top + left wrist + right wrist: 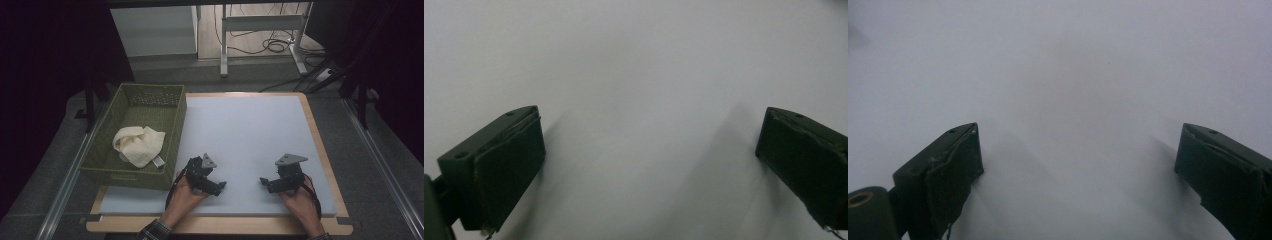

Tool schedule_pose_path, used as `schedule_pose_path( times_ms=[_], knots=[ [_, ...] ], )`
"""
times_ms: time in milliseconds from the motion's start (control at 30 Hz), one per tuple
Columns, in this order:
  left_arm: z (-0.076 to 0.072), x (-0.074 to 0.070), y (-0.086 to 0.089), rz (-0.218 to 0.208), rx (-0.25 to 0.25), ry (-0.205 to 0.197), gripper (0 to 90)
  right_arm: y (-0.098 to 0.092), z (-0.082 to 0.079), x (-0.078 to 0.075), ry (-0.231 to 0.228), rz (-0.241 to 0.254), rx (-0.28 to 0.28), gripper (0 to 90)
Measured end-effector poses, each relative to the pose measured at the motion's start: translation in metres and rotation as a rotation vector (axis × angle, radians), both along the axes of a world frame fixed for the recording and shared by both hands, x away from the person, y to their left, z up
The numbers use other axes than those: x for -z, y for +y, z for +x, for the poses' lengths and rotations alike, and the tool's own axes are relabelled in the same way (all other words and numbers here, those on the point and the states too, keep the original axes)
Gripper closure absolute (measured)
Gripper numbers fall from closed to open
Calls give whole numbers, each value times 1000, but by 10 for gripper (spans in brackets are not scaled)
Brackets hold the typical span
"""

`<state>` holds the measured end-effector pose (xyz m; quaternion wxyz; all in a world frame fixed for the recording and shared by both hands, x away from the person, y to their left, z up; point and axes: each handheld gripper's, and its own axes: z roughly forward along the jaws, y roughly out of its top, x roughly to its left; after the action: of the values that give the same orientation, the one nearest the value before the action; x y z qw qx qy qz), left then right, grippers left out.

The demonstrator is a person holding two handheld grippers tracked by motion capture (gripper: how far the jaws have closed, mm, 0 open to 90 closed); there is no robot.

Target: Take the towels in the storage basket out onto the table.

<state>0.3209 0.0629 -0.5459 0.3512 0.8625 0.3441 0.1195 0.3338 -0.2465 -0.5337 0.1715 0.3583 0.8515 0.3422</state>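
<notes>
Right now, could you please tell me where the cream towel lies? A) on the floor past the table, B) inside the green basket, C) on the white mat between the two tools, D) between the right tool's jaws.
B: the cream towel lies bunched inside the green basket, left of the white mat.

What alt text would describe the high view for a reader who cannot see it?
A person rests the left gripper and the right gripper, both open and holding nothing, on a white mat. A green basket at the mat's left edge holds a crumpled cream towel.
</notes>
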Motion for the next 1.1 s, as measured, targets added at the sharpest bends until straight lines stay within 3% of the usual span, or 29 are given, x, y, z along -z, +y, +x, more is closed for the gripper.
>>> schedule_pose_path(
  times_ms=[1100],
  knots=[
    [1,0,0,-2,3,4,0,0,0,0,-2,-4,-1,50]
  ],
)
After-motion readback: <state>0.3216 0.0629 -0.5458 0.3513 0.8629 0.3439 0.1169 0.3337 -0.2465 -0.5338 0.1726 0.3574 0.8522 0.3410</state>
